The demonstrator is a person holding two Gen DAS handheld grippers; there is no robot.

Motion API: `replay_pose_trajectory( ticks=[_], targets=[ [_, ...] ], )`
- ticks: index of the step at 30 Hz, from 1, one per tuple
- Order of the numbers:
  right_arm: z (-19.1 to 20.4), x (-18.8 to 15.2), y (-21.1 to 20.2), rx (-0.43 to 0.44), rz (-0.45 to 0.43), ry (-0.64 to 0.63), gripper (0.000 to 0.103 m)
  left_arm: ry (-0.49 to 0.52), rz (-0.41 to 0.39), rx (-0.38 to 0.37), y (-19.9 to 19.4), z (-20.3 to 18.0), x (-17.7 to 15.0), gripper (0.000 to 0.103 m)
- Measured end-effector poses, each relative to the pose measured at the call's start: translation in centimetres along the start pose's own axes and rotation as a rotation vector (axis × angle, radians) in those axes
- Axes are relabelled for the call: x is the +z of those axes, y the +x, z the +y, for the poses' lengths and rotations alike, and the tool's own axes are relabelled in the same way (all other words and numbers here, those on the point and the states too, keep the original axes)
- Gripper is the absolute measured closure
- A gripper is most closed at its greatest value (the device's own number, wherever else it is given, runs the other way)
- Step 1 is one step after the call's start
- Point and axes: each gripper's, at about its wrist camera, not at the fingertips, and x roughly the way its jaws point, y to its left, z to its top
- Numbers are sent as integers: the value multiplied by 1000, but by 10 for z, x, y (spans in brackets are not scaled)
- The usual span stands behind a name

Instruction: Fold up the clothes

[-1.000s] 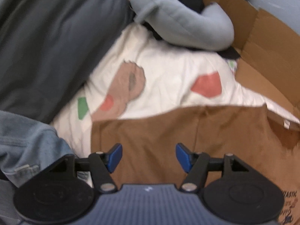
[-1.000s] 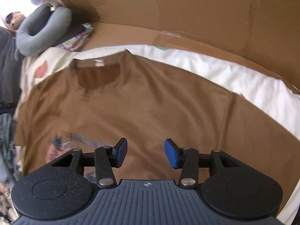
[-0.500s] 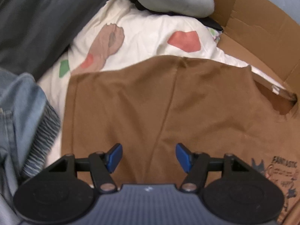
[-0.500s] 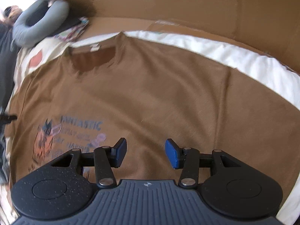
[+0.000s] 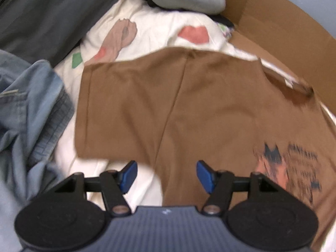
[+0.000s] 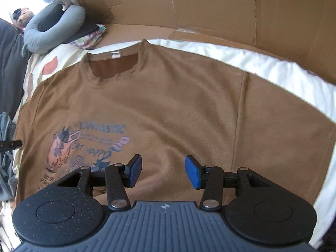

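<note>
now my left gripper (image 5: 166, 175) has slid back across the brown t-shirt (image 6: 168, 109) to its sleeve's underarm edge, and the right gripper (image 6: 163, 171) has drawn back below the chest print — both with fingers apart, nothing between them. the shirt lies flat, face up on the white sheet (image 6: 262, 63), unfolded; i'd judge i'm lining up the first fold.

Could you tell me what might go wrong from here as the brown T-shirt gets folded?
Both grippers, left and right, are open above the brown T-shirt. A pinch might also catch the white sheet beneath and drag it into the fold. The denim garment lies right beside the sleeve, so that fold could snag it.
</note>
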Motion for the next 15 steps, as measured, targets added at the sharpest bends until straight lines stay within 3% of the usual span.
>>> replay_pose_trajectory(
  ticks=[4,6,9,15],
  targets=[
    [18,3,-43,-7,-3,-96,50,74,99,-47,-41,5,-14,37],
    [19,-1,-65,-2,-17,-52,50,126,106,-34,-65,7,-19,37],
    [26,-11,-96,8,-36,-23,50,171,98,-24,-103,12,-22,35],
    [43,-28,-145,7,-42,-38,49,154,45,-34,-164,28,-25,33]
  ],
)
